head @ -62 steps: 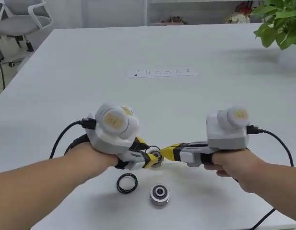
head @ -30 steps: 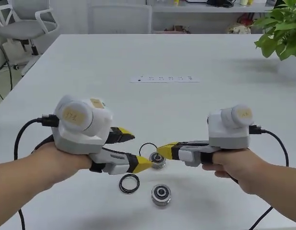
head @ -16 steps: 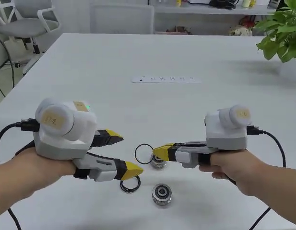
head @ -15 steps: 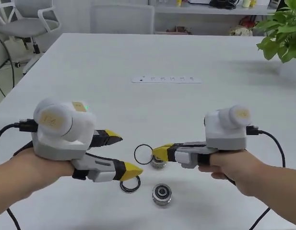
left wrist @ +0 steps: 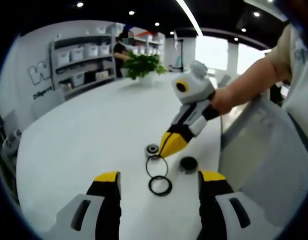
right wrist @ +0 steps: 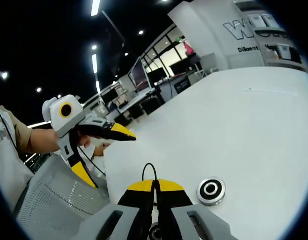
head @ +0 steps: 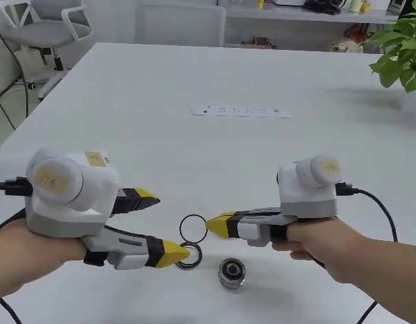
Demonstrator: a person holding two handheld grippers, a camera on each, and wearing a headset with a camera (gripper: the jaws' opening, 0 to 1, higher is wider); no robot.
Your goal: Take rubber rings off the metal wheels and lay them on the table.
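My right gripper (head: pixel 218 226) is shut on a thin black rubber ring (head: pixel 192 228), which hangs from its yellow tips just above the white table (head: pixel 194 155). In the right gripper view the ring (right wrist: pixel 149 172) rises as a thin arc from the shut tips (right wrist: pixel 154 186). A second black ring (head: pixel 188 257) lies flat on the table. Close to its right stands a metal wheel (head: pixel 232 272). My left gripper (head: pixel 160 225) is open with nothing between its fingers, left of both rings. The left gripper view shows two wheels, one (left wrist: pixel 152 149) behind the right gripper (left wrist: pixel 171 145) and one (left wrist: pixel 187 163) nearer.
A white power strip (head: pixel 241 111) lies flat at mid-table. A green plant (head: pixel 403 47) stands at the far right corner. Office chairs (head: pixel 46 20) stand beyond the far left edge. Cables trail from both grippers toward the near edge.
Both grippers were together at a wheel. My left gripper opened and drew back to the left. The right gripper now holds a rubber ring clear of the wheel.
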